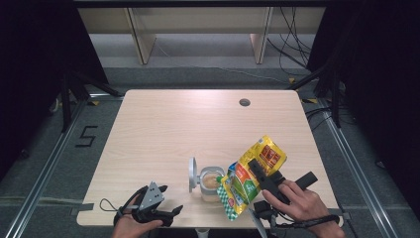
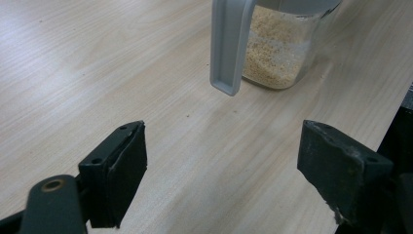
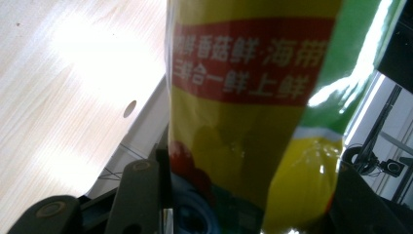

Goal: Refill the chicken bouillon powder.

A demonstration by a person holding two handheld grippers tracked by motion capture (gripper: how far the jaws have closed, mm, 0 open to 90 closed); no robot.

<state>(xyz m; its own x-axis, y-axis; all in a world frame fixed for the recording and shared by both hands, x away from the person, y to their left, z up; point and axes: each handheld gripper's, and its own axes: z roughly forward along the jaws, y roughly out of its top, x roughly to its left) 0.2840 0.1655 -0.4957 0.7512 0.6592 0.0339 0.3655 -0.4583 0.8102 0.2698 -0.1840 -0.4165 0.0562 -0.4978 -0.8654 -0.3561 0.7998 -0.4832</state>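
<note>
The right gripper (image 1: 261, 174) is clamped on a yellow and green foil pouch (image 1: 250, 174), held tilted over the near right part of the surface (image 1: 163, 129) with its lower end above the open clear container (image 1: 211, 184). The pouch looks glossy, soft and likely slippery, its granular load free to shift; the mid-body hold seen in the right gripper view (image 3: 248, 204) looks adequate, though foil may crumple or slide. The container sits near centre, part-filled with pale granules, its grey hinged lid (image 1: 192, 174) standing up on its left; it appears rigid and light, best steadied by its walls. The left gripper (image 1: 159, 210) rests at the near edge, jaws wide and empty, aimed at the container from the left. The right hand (image 1: 297, 201) grasps from the near right, forearm angled inward.
</note>
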